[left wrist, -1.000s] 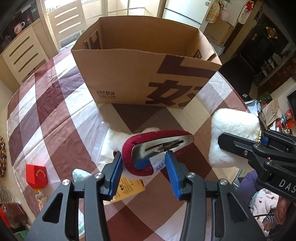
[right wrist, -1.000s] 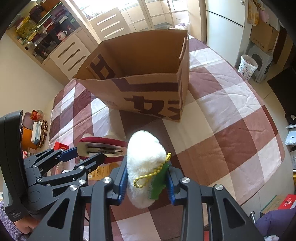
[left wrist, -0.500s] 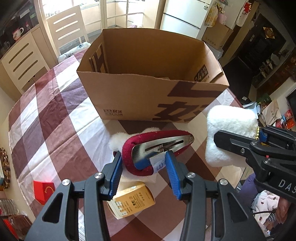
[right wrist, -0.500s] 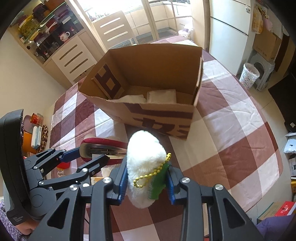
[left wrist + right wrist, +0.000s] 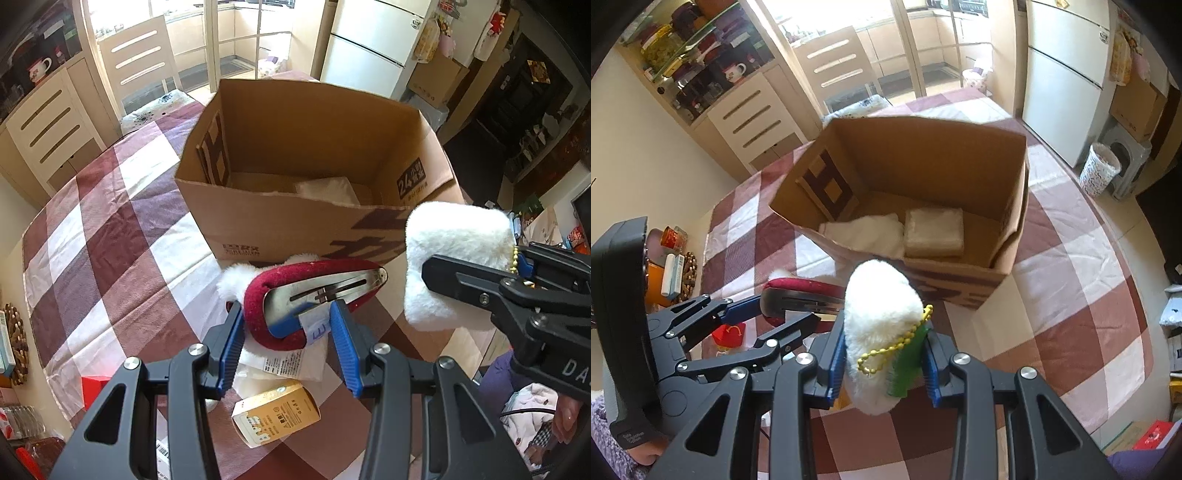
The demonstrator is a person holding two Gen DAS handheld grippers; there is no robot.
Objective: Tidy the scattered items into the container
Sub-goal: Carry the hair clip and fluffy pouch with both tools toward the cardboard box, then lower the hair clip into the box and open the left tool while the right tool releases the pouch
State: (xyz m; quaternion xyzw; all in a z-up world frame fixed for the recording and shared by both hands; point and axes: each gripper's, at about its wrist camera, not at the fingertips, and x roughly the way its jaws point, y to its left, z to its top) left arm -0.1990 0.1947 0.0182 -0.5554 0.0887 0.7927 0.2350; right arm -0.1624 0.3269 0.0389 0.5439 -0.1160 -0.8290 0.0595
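We hold a red snap hair clip (image 5: 314, 295) in the left gripper (image 5: 286, 334) and a white plush keychain (image 5: 882, 332) in the right gripper (image 5: 882, 363), fingers clamped; both have risen off the tabletop (image 5: 110, 258) toward the cardboard box (image 5: 295, 221), whose interior now shows, so dropping in comes next.

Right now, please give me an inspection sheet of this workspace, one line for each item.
Surface: table under a brown and white checked cloth.
Job's things: open cardboard box with a white cloth and a beige pack inside; red velvet hair clip; white plush keychain.
Clutter: gold carton, red carton, white tagged item on the table.
Grippers: left gripper grips the hair clip; right gripper grips the plush keychain; both in front of the box.
Cables: nothing seen.
Surroundings: fridge, chair, drawer cabinet.
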